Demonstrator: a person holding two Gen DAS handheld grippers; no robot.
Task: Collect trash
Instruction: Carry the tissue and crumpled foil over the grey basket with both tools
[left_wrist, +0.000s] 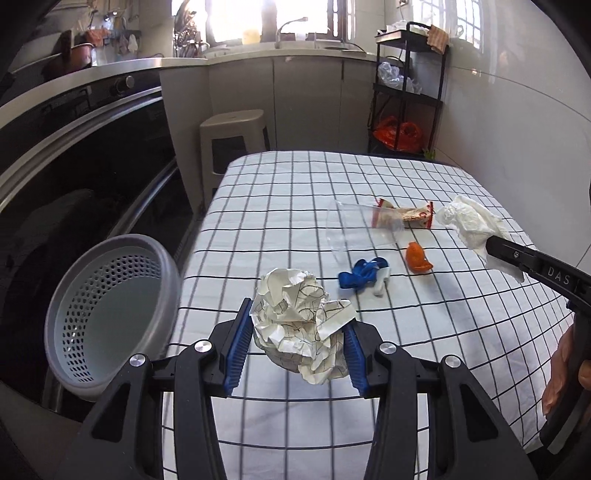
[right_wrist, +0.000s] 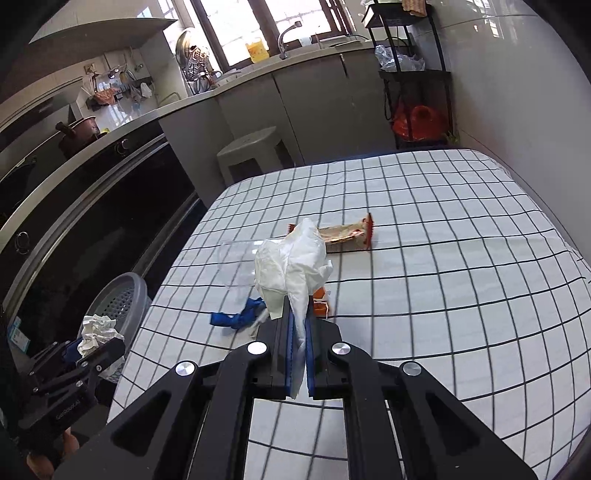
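My left gripper (left_wrist: 297, 338) is shut on a crumpled paper ball (left_wrist: 301, 325) and holds it above the near left part of the checked table (left_wrist: 424, 332). It also shows in the right wrist view (right_wrist: 96, 334) next to the grey perforated bin (right_wrist: 123, 299). The bin (left_wrist: 107, 314) stands left of the table. My right gripper (right_wrist: 298, 332) is shut on a white tissue (right_wrist: 291, 269), held above the table; the tissue also shows in the left wrist view (left_wrist: 469, 221). On the table lie a clear plastic cup (left_wrist: 354, 229), a snack wrapper (left_wrist: 410, 216), a blue scrap (left_wrist: 360, 275) and an orange scrap (left_wrist: 417, 258).
A dark oven front (left_wrist: 81, 155) runs along the left. A beige stool (left_wrist: 232, 136) stands beyond the table's far left corner. A black shelf rack (left_wrist: 410, 92) with bags stands at the far right by the wall.
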